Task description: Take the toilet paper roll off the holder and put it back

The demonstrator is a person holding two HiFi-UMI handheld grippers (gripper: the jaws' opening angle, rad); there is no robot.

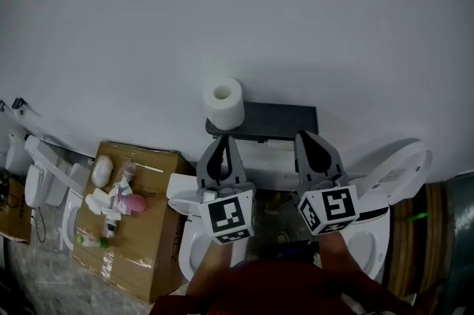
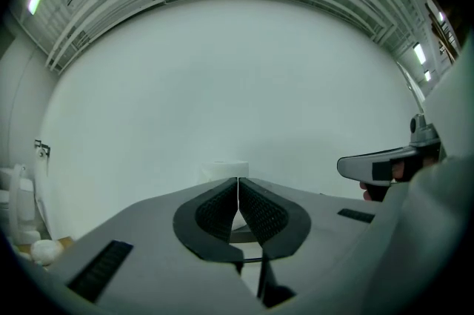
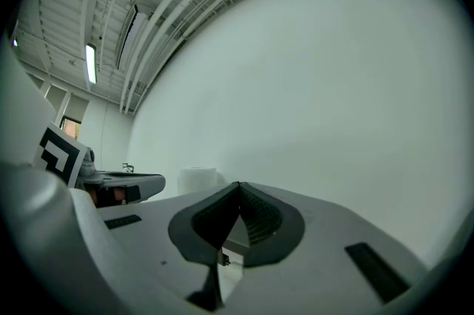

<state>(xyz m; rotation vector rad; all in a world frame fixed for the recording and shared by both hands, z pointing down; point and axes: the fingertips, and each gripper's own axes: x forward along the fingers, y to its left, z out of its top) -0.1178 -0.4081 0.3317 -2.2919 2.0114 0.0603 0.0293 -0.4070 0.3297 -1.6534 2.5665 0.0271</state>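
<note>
You're holding left gripper (image 1: 221, 146) and right gripper (image 1: 310, 138) jaws closed, empty, near holder shelf (image 1: 281, 118) front edge | toilet paper roll (image 1: 224, 103) standing upright on its left end | grippers hiding shelf underside

Shelf (image 1: 285, 119) open on the right; roll (image 1: 224, 103) blocks its left end, wall (image 1: 296, 24) close behind (box (image 1: 154, 250) crowds near left).

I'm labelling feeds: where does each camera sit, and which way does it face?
Head view: on the head, looking down at toilet paper roll on holder; left gripper, right gripper show.
Left gripper view: on left gripper, faces wall; shut jaws show.
Right gripper view: on right gripper, faces wall; shut jaws show.
All share the roll.
</note>
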